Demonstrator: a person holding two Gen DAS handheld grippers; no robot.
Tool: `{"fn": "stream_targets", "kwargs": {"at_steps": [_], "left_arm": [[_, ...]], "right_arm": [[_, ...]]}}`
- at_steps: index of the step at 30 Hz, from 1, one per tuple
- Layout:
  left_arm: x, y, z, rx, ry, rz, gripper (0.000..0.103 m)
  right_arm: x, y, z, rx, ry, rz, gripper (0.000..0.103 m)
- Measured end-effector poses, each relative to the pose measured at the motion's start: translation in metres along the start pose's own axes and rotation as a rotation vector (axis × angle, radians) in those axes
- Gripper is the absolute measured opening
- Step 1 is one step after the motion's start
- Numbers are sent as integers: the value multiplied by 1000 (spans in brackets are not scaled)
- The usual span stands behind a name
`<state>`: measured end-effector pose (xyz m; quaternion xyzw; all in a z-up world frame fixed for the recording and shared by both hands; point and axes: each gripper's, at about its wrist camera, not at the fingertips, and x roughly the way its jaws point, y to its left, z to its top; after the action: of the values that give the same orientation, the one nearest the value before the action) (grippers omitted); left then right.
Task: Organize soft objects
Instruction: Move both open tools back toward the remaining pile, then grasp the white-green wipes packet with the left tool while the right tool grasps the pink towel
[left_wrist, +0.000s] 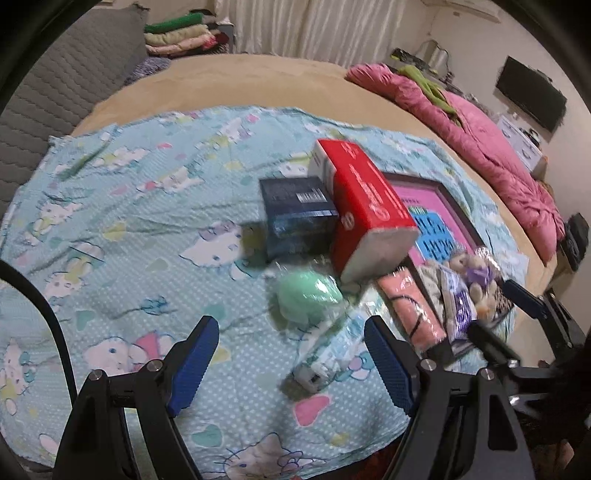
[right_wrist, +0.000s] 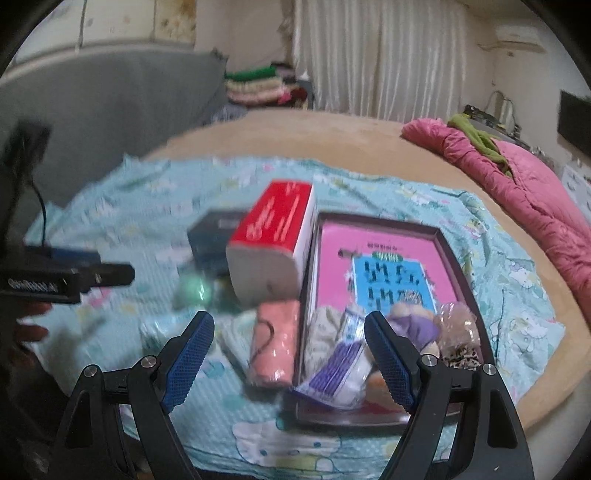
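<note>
My left gripper hovers open over the cat-print sheet, with a small clear-wrapped packet lying between and just beyond its fingers. A green soft ball in plastic sits ahead of it. A peach towel roll lies beside the pink tray. My right gripper is open above the towel roll and the tray's near end. There lie a purple-and-white packet and a small bear in purple. Neither gripper holds anything.
A red tissue box leans on a dark blue box behind the green ball. A pink quilt runs along the bed's right side. Folded clothes are stacked at the back. The left gripper shows at the right wrist view's left edge.
</note>
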<state>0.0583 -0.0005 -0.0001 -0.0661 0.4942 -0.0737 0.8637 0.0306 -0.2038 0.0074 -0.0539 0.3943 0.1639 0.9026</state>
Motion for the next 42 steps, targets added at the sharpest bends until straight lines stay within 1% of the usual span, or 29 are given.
{"fn": "stream_targets", "kwargs": {"at_steps": [5,13,18,19,20,26,27,29,32,36,39,41,42], "left_arm": [[19,-6,-8,24,51,-22,81],[47,-18,-17,90,117,-25,81],[62,-23,-20,123,145,-15,81],[63,-23,-20,127,147,-16,81],[65,-22,-19,128,150,-19,80],[73,-15,-17,114,159,-37,80],[73,-14,-17,108,160,-44,80],[74,-11,-17,97,162,-59,80],[76,-9,-17,89,165,-70,80],[77,-8,-18,87,168,-80,80],[79,-9,-18,89,172,-84,80],[81,-11,-18,90,175,-91,77],[81,-11,-19,90,175,-93,76]], "right_arm": [[15,3,-6,-25,60,-22,85],[35,8,-10,-59,138,-52,85],[45,14,-11,-100,162,-65,84],[47,15,-11,-111,166,-67,83],[49,17,-11,-123,167,-68,80],[65,28,-11,-188,183,-84,78],[69,30,-11,-203,185,-94,77],[75,33,-12,-221,192,-108,60],[87,36,-14,-236,221,-114,57],[97,36,-15,-236,242,-127,57],[101,33,-15,-223,240,-129,52],[101,26,-13,-185,239,-115,46],[100,23,-13,-168,237,-103,45]]}}
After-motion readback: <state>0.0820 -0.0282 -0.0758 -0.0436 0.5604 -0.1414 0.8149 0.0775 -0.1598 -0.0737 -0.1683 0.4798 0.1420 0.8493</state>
